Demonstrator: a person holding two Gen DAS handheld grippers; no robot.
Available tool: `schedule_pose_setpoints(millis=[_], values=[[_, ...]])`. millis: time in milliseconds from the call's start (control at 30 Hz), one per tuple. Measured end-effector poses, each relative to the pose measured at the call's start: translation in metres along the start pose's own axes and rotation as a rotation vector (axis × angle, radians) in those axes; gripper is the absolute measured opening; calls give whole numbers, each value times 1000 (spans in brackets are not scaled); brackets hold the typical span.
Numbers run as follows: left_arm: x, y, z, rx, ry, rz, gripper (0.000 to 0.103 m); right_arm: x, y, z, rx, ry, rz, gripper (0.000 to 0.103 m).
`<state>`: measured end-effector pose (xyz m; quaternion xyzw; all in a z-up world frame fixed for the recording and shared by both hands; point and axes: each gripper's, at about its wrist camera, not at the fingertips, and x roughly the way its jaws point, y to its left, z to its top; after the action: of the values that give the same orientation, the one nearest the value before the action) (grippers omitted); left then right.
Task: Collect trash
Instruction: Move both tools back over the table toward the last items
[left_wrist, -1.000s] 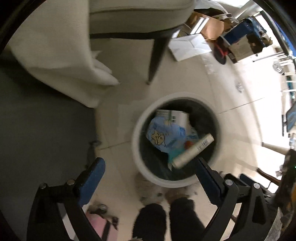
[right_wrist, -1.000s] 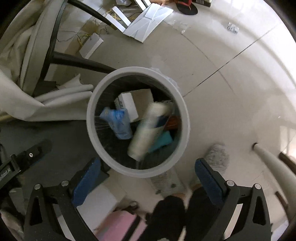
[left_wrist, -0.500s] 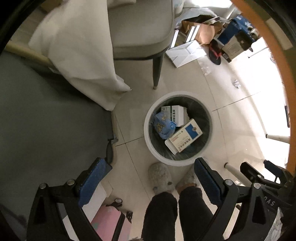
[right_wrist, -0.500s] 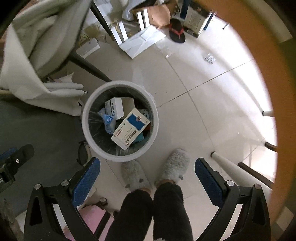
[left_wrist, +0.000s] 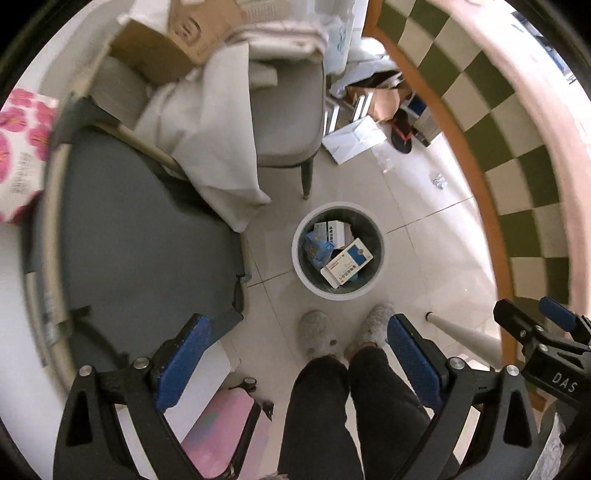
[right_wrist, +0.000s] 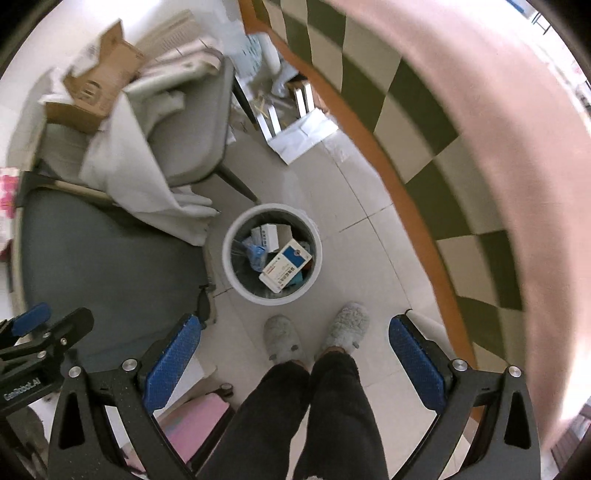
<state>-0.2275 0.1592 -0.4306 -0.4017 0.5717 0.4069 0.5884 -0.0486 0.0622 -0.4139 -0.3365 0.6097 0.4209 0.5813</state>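
Note:
A white round trash bin (left_wrist: 306, 280) stands on the tiled floor, far below both grippers; it also shows in the right wrist view (right_wrist: 236, 280). Inside lie a white-and-blue medicine box (left_wrist: 345, 263) (right_wrist: 285, 264), a crumpled blue wrapper (left_wrist: 317, 251) (right_wrist: 255, 254) and a small white box (left_wrist: 335, 232) (right_wrist: 266, 236). My left gripper (left_wrist: 295, 354) is open and empty, high above the floor. My right gripper (right_wrist: 291, 356) is open and empty at about the same height; it also appears at the right edge of the left wrist view (left_wrist: 543, 325).
A grey chair (left_wrist: 284, 110) draped with white cloth (left_wrist: 210, 147) stands behind the bin. A checkered tablecloth (left_wrist: 517, 147) hangs over the table edge on the right. The person's slippered feet (left_wrist: 317, 336) stand by the bin. A pink case (left_wrist: 221, 432) sits low left. Papers and boxes (left_wrist: 354, 142) litter the floor.
Both grippers have risen well away from the bin, which looks much smaller now. The white-and-blue box that was falling now lies in the bin. The table edge has come into view.

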Motion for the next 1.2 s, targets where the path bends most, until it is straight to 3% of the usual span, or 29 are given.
schedule_pose_setpoints(millis=[367,533,700,800,967,1067,1200], values=[[-112,-2,-23,23,-109,-1,98,-119,9,-29,-3,-70,93,103],[-141,-20,-11,47,-155,19,98,-152,-9,-17,52,-107,168,103],[-169,-72,21,121,-229,31,98,-177,-56,13,140,-158,210,103],[-183,-126,50,188,-273,30,103,-198,-114,37,202,-207,182,103],[-199,-258,107,325,-342,23,103,-218,-230,70,308,-221,68,103],[-195,-342,134,398,-359,14,103,-218,-321,85,387,-203,-37,103],[-173,-448,161,475,-323,-11,103,-200,-451,105,494,-149,-180,103]])
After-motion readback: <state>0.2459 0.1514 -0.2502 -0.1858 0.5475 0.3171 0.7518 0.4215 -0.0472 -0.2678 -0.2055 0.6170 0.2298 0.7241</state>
